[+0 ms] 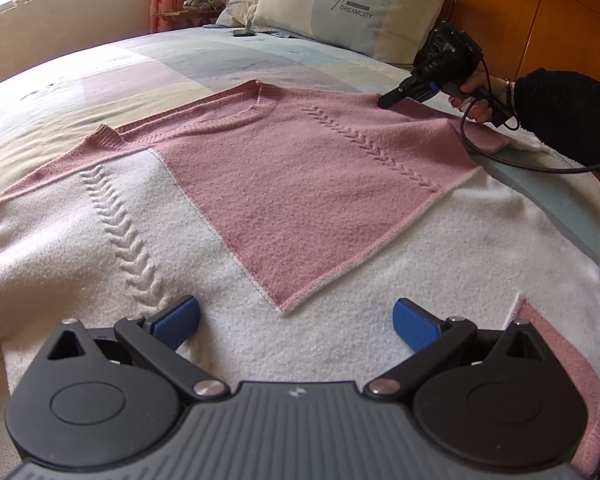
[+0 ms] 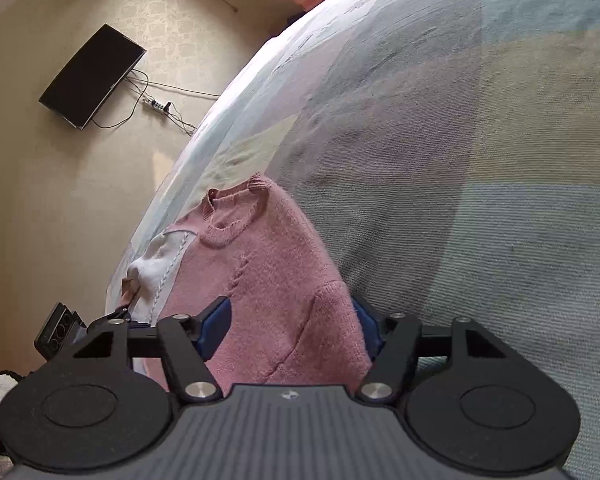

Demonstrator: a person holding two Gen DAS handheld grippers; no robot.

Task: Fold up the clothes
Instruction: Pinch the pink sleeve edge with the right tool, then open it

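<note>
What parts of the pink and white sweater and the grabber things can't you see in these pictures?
- Sweater bottom hem: left wrist view, covered by the left gripper.
- Sweater's right sleeve end: left wrist view, cut off by the picture's right edge.
- Right gripper pads: right wrist view, mostly buried behind bunched pink knit, so their contact is unclear.
- Small dark object near the pillow: left wrist view, too small to identify.

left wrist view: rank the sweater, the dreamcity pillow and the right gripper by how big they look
1. sweater, filling most of the view
2. DREAMCITY pillow
3. right gripper, smallest

The sweater lies nearest the camera, which inflates its size.
</note>
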